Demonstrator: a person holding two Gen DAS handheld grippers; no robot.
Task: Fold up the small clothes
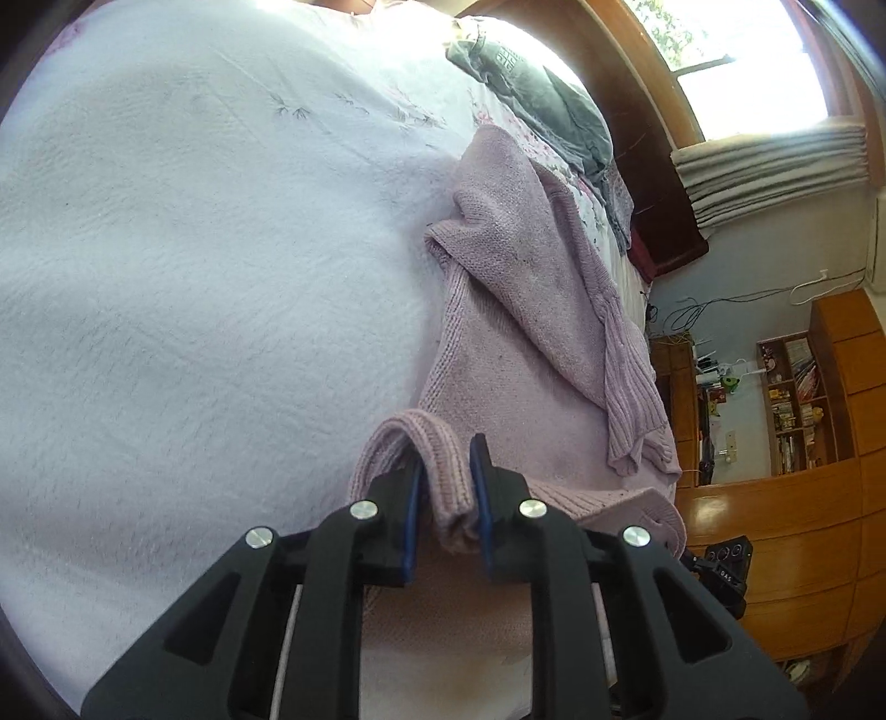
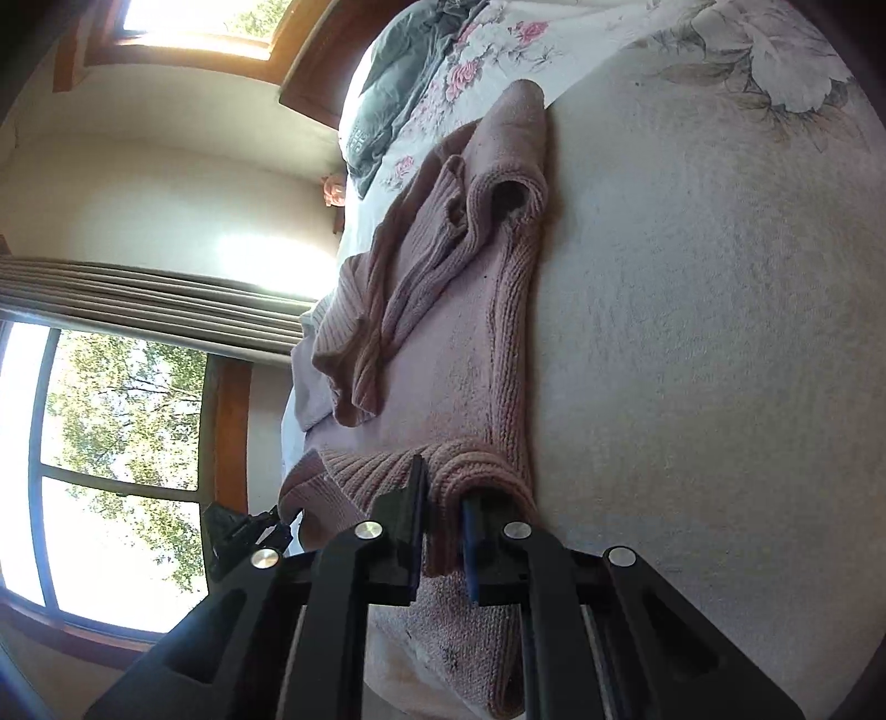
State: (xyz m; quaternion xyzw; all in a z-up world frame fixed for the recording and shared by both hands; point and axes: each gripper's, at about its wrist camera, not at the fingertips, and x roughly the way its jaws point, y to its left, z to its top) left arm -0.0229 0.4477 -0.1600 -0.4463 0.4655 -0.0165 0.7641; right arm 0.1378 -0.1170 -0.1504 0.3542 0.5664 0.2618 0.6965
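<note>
A small pink knitted sweater lies on a white bedspread, its sleeves folded in over its body. My left gripper is shut on a ribbed edge of the sweater, the knit bunched between its blue pads. In the right wrist view the same pink sweater stretches away from me across the bedspread. My right gripper is shut on another ribbed corner of it, a roll of knit pinched between the pads. The other gripper's black body shows at the sweater's far corner.
A grey garment lies further along the bed by a floral cover. A wooden headboard, windows with a folded blind, and wooden shelves stand beyond the bed edge.
</note>
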